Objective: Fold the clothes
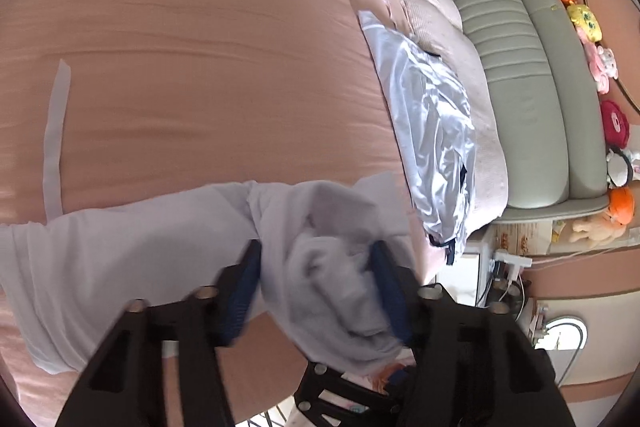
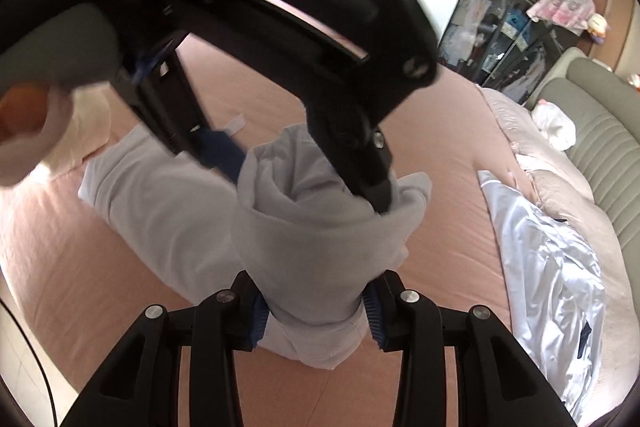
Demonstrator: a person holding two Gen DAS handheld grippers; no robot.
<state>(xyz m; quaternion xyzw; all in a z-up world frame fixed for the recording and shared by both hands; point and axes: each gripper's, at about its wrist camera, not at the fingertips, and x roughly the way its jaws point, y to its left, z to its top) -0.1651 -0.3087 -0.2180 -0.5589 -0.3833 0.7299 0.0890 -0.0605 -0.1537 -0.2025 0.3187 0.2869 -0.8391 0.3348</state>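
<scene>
Bunching between both tools, the pale grey soft cotton garment [image 2: 304, 211] hangs half lifted over the pink bedsheet [image 1: 180, 47], one end trailing flat on it. The left gripper [image 1: 316, 291] has its blue-padded fingers [image 1: 240, 291] pressed into a thick wad of cloth; the right gripper [image 2: 314, 311] clamps another fold lower down. Light and floppy, this fabric will sag and slip wherever unsupported, so hems or seams look the safer holds. A shiny white satin garment [image 2: 552, 267] lies crumpled near the pillows.
</scene>
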